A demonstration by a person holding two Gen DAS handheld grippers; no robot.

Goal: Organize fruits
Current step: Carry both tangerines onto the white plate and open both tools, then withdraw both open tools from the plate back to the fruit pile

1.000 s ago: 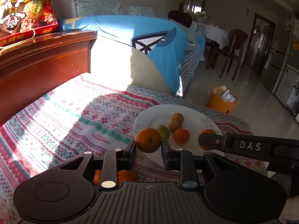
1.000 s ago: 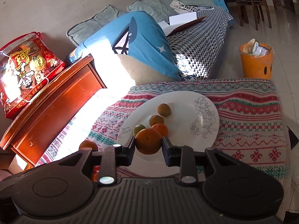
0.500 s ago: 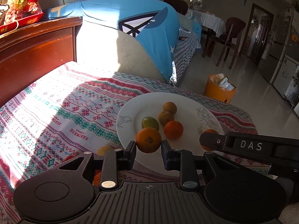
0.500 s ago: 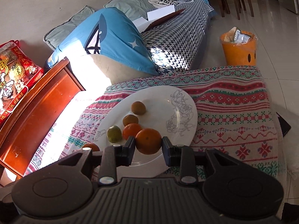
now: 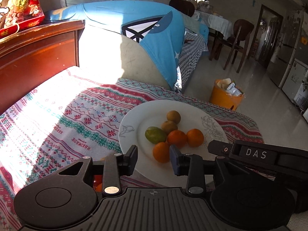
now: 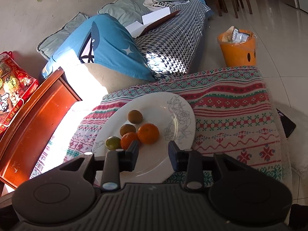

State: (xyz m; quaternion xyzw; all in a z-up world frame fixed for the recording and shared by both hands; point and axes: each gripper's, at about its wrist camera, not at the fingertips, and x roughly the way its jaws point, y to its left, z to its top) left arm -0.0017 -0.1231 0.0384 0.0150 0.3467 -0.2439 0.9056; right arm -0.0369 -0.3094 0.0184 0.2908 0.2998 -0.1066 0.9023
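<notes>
1. In the left wrist view, the left gripper [image 5: 154, 158] is seen at the lower centre of the frame with its jaws spread wide, and nothing is held between them.
2. An orange [image 5: 161, 152] is seen lying on the white plate [image 5: 134, 123] in the gap, close to the right finger; whether that finger touches it cannot be told.
3. On the same plate, above this orange, 2 more orange fruits [image 5: 195, 137], 1 green fruit [image 5: 155, 134] and 2 brownish fruits [image 5: 173, 117] are seen grouped close together.
4. In the right wrist view, the right gripper [image 6: 153, 153] is also seen wide open and empty, at the lower centre of the frame.
5. In this view, the plate [image 6: 165, 104] lies at the centre of the frame, and 5 fruits are counted on it: 2 orange [image 6: 148, 133], 1 green [image 6: 113, 143] and 2 brownish [image 6: 135, 116].
6. The plate rests on a patterned cloth [image 6: 231, 104] which covers the table.
7. At the lower left of the left wrist view, more orange fruit [image 5: 98, 182] is partly hidden behind the gripper body.
8. An orange bin [image 6: 238, 48] stands on the floor at the upper right of the right wrist view.
</notes>
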